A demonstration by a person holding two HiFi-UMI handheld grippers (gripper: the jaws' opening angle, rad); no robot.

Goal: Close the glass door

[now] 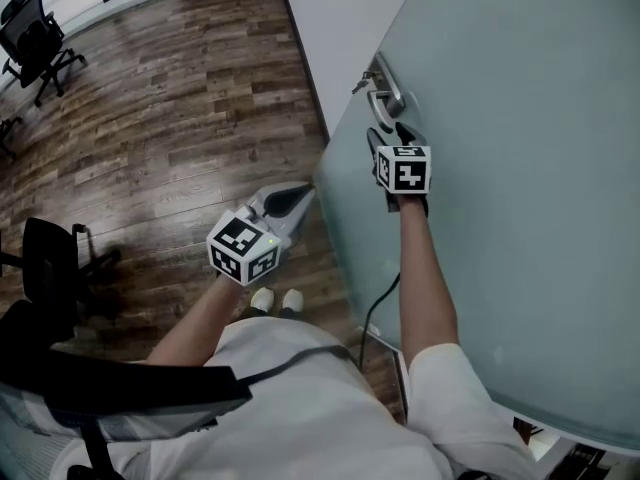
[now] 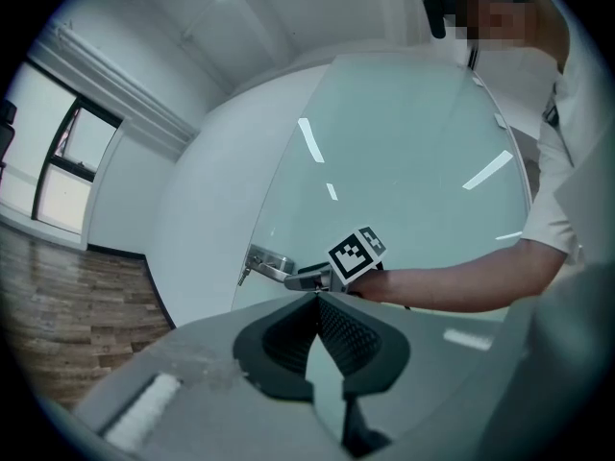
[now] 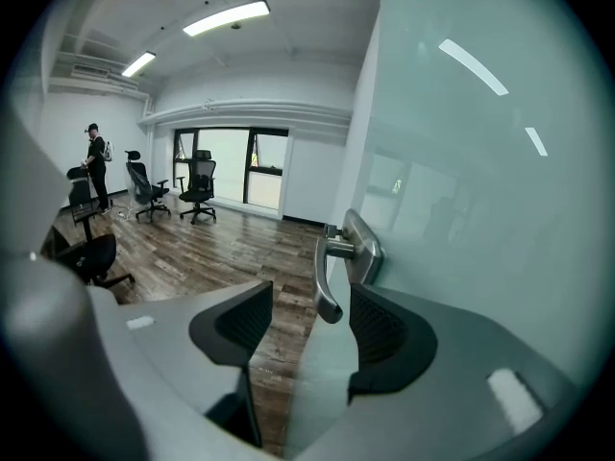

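The right gripper [image 3: 309, 301] is sitting wide open around the tip of the metal handle [image 3: 328, 279] on the glass door [image 1: 520, 188], not squeezing it; the left gripper [image 2: 317, 301] is hanging closed and empty beside the door's edge

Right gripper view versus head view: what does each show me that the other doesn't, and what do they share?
Only the right gripper view: the right gripper with its tongs open, the door handle in the gap between them, ungripped, and a standing person far across the room. Only the head view: the left gripper, held away from the door, and the wearer's shoes. Both: the glass door, its handle and the wooden floor.
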